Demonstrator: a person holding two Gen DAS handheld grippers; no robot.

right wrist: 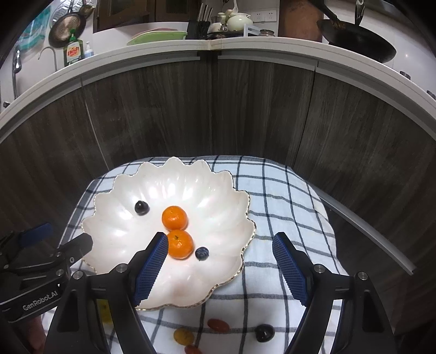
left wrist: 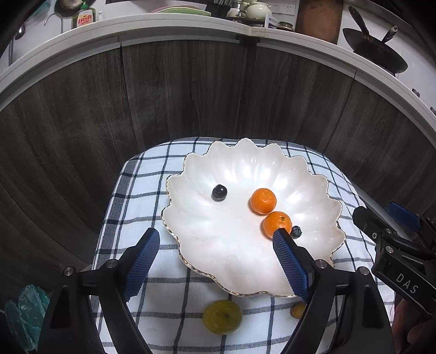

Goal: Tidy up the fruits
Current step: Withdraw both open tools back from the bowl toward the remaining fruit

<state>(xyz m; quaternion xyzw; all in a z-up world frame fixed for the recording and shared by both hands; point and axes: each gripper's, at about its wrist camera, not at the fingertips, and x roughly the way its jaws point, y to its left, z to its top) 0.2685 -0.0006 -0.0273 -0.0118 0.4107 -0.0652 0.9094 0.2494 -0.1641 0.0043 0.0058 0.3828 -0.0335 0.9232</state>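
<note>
A white scalloped dish (left wrist: 239, 256) (right wrist: 114, 226) sits on a checked cloth. In it lie two mandarins (left wrist: 263, 200) (left wrist: 278, 222) (right wrist: 174, 217) (right wrist: 180, 245), a dark grape (left wrist: 219, 192) (right wrist: 141, 207) and a blueberry (left wrist: 296, 232) (right wrist: 202, 253). My left gripper (left wrist: 216, 237) is open and empty above the dish's near rim. My right gripper (right wrist: 220, 245) is open and empty over the dish's right edge. On the cloth in front of the dish lie a yellow-green citrus (left wrist: 222, 316), a small orange fruit (left wrist: 298, 310), small red and yellow tomatoes (right wrist: 218, 324) (right wrist: 184, 336) and a dark fruit (right wrist: 263, 332).
The checked cloth (left wrist: 141, 190) (right wrist: 288, 217) covers a small table set against dark wood cabinet fronts (left wrist: 190, 89). The white countertop (left wrist: 174, 26) above holds dishes, a dish-soap bottle (left wrist: 83, 17) and a wok (left wrist: 373, 46). A teal bag (left wrist: 27, 310) lies at lower left.
</note>
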